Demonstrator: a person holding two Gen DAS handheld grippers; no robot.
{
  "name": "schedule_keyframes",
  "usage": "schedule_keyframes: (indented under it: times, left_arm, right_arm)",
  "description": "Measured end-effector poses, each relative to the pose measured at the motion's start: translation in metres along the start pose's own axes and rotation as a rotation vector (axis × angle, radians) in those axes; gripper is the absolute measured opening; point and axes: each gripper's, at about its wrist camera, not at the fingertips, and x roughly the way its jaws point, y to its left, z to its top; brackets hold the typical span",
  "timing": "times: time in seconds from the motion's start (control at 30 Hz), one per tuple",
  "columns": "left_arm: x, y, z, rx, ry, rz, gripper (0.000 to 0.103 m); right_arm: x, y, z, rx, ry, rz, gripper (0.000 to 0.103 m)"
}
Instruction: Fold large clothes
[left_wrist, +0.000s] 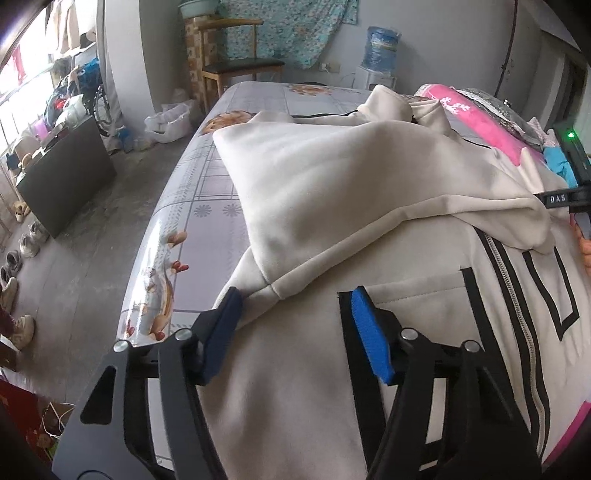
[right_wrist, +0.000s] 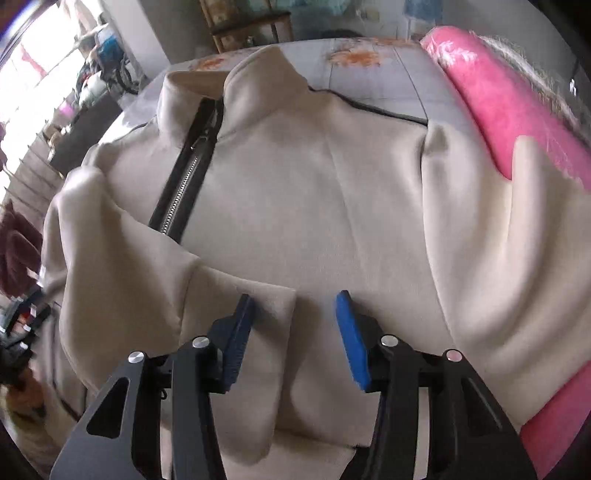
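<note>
Jacket (left_wrist: 332, 177) – cream, w/ black trim and a silver-toothed zip (right_wrist: 184, 177) on black tape. Bedsheet (left_wrist: 207, 206) – pale grey-lilac grid, small flower motifs, orange-brown animal prints. Blanket (right_wrist: 509, 110): hot pink, white snowflake-like marks. Gripper pads (left_wrist: 369, 332): bright blue, on black frames. Wall cloth (left_wrist: 288, 29): teal floral.

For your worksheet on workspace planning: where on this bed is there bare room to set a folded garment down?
Free: the bed cover strip between the cream jacket and the bed's floor-side edge, and beyond the collar. Crowded: the side with the pink blanket, overlapped by a sleeve.
</note>
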Motion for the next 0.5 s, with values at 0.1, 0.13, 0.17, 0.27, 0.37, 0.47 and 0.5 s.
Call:
schedule_keyframes:
  times: [0.1,0.13,0.17,0.27,0.37,0.47,0.5]
  left_arm:
    - [0.0,0.0,0.0,-0.004,-0.004,0.006,0.053]
    - [-0.001,0.001,-0.001,-0.007,-0.006,0.008,0.052]
    - [-0.001,0.002,-0.001,-0.011,-0.009,0.008,0.05]
    - [-0.001,0.004,-0.001,-0.025,-0.016,0.013,0.043]
    - [-0.002,0.008,-0.001,-0.042,-0.02,0.003,0.039]
    - [-0.002,0.011,0.0,-0.043,-0.018,-0.006,0.038]
    - [-0.002,0.011,0.0,-0.045,-0.018,-0.009,0.038]
  right_arm:
    - [-0.005,0.011,-0.008,-0.045,0.005,0.015,0.019]
    - [-0.006,0.015,-0.01,-0.071,0.005,0.006,0.018]
    - [-0.008,0.018,-0.012,-0.088,0.006,0.005,0.012]
    - [-0.019,0.024,-0.012,-0.133,-0.024,-0.005,0.006]
    - [-0.057,0.021,0.002,-0.163,-0.169,-0.043,0.005]
    - [-0.099,0.009,0.018,-0.128,-0.31,-0.087,0.005]
    - [-0.107,0.004,0.023,-0.116,-0.341,-0.115,0.005]
